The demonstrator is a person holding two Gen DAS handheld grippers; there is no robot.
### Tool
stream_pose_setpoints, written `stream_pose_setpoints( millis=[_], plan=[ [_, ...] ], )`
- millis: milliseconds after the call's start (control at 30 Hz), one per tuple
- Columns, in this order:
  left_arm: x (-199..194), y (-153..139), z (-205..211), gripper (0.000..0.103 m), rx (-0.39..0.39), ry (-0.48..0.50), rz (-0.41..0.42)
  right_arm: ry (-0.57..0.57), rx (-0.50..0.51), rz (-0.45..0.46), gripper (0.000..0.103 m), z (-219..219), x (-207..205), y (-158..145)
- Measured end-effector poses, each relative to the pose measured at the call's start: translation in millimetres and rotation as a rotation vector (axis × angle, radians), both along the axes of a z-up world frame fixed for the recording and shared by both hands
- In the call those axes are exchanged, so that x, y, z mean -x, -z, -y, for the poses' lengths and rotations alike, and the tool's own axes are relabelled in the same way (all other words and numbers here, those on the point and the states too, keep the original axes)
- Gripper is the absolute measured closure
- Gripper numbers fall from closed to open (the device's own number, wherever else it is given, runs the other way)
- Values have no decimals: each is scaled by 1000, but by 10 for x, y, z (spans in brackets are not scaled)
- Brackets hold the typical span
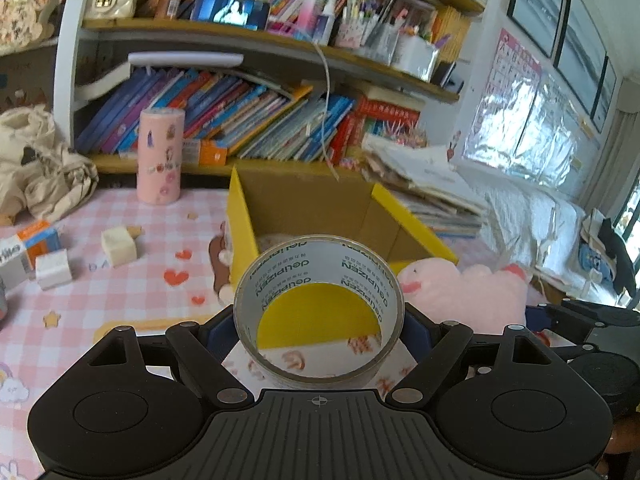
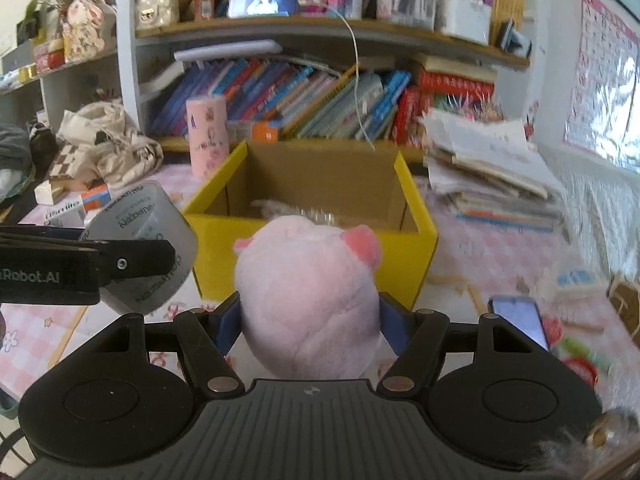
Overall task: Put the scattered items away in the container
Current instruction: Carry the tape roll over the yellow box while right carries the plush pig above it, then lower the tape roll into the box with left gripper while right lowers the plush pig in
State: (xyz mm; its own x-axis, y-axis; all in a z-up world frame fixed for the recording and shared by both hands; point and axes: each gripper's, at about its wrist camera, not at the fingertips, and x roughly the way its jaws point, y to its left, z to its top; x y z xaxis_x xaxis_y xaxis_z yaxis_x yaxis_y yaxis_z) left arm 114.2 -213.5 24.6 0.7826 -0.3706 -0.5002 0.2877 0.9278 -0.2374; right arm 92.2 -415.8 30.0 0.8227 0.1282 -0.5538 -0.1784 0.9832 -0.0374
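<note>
The left gripper (image 1: 319, 320) is squeezing a round roll of clear packing tape (image 1: 319, 308) between its two blue fingers. The roll is up in the air, close to the near side of the open yellow cardboard box (image 1: 240, 216), a little short of its opening. The right gripper (image 2: 310, 320) is hugging a soft pink plush pig (image 2: 308, 300) from both sides. The pig is also in the air, just in front of the box (image 2: 312, 240).

Something pale and crinkly is already lying at the bottom of the box, but it is too blurry for me to say what it is.

More things are still out on the pink checked tablecloth (image 1: 120, 292): two small white blocks (image 1: 118, 246) and a little orange and white carton (image 1: 32, 244).

To do this part well, I think each thing should go right over the middle of the opening, higher than the yellow walls, before the fingers let go. The two grippers are close together, so one at a time looks safer. The pig is fat, so it needs the most room.
</note>
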Motion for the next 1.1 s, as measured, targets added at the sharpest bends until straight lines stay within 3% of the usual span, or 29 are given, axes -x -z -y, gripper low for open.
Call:
stream_pose_setpoints(
  millis=[233, 567, 1100],
  plan=[
    [-96, -160, 203, 19, -12, 8, 73, -58, -10, 72, 36, 99, -148, -167],
    [-311, -298, 482, 19, -42, -62, 113, -102, -54, 123, 36, 444, -486, -282],
    [-875, -323, 802, 19, -136, -149, 82, -173, -102, 92, 36, 794, -1197, -148]
  ],
)
